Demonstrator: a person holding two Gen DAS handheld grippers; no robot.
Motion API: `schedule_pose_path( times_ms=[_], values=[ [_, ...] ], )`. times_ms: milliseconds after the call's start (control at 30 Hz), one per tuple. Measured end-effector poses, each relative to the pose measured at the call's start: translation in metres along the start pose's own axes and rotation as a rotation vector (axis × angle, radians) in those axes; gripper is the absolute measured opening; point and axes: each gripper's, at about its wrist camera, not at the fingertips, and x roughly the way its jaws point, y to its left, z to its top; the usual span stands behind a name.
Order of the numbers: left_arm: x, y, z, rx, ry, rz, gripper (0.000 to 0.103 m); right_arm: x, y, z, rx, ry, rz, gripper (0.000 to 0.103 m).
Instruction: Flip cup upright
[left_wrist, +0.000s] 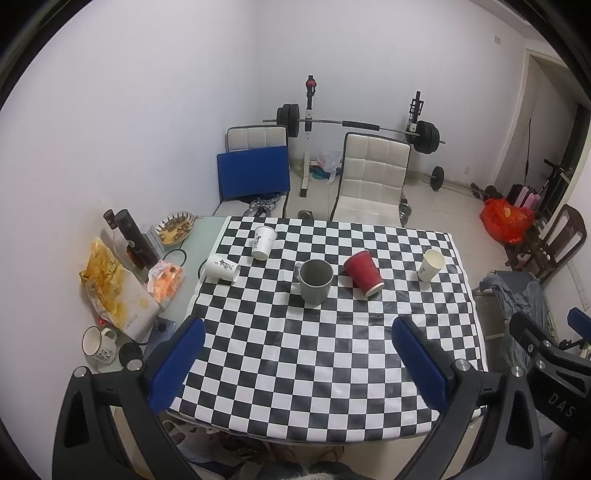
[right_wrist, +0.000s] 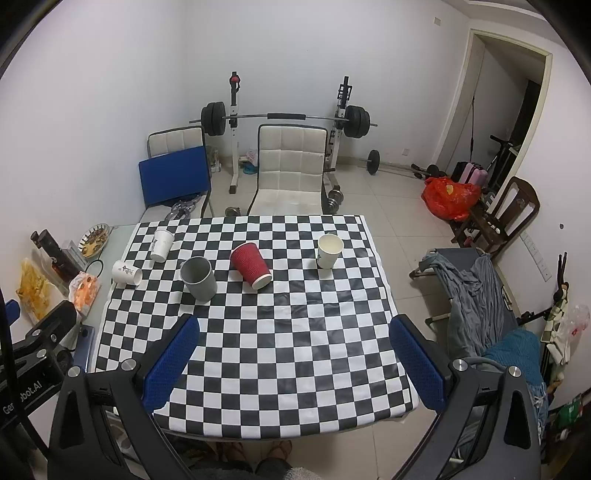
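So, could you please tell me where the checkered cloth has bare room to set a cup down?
The near half of the checkered cloth, between the cup row and both grippers' fingers, is bare. So is the gap between the red cup and the right paper cup. The left end, around the grey mug, is crowded.

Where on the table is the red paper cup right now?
In both wrist views the red paper cup sits upside down near the middle of the checkered tablecloth, between the grey mug on its left and an upright white paper cup on its right.
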Motion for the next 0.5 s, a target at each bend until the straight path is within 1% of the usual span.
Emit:
schedule_pose_path(
  times_ms=[500],
  values=[
    [0.0002,0.0005,-0.0007,0.011,-0.005,0.004,0.103,-0.0024,0.0011,-0.0009,0.003,-0.001,0.002,0.103]
  ],
)
